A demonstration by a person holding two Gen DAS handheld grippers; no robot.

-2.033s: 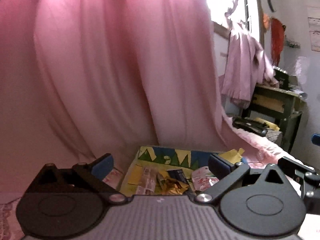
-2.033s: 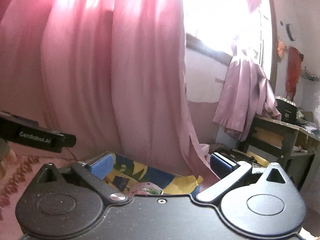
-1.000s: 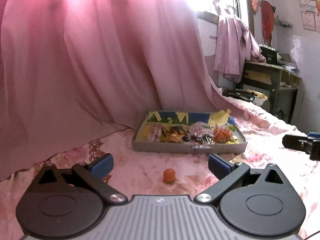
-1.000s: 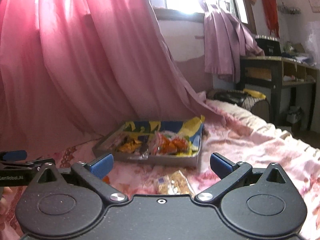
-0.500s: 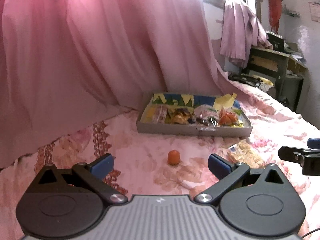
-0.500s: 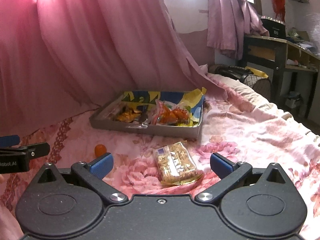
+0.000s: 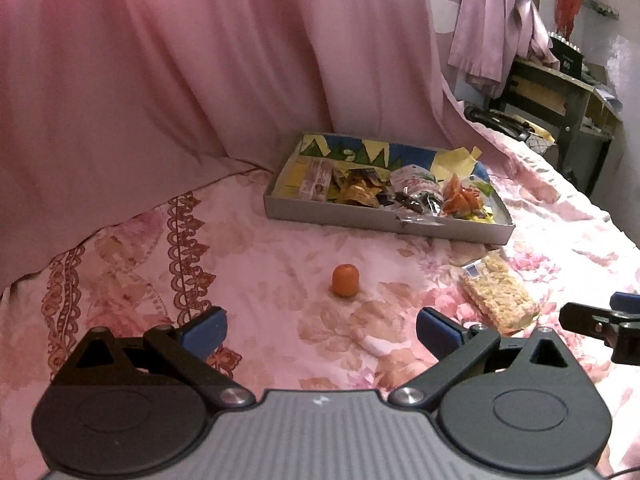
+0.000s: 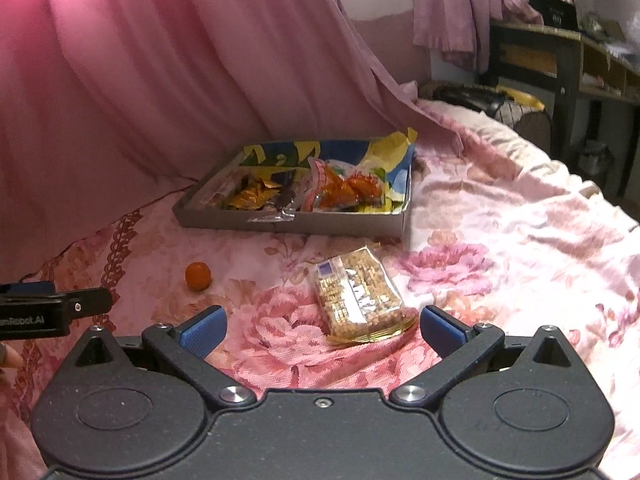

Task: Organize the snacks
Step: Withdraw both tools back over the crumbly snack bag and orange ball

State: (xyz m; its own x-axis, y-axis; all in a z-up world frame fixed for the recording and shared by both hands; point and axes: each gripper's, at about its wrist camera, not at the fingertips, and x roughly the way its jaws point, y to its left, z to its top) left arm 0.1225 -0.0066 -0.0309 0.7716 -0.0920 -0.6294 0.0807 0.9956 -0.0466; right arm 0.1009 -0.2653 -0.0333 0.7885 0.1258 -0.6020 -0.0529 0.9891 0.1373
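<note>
Snack packet (image 8: pixel 359 295) (flat) before right hand-held gripper (image 8: pixel 322 329)

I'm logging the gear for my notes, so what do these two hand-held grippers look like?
Both are black, with round pivot discs and blue ribbed fingertip pads. The left hand-held gripper has a grey ribbed centre plate; the right hand-held gripper is all black. White lettering marks the left one's side.

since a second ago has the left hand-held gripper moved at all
Yes. The left hand-held gripper has tilted downward: the snack tray sits higher in its view.

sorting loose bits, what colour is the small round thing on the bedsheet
Orange; the small round thing shows best in the left wrist view.
</note>
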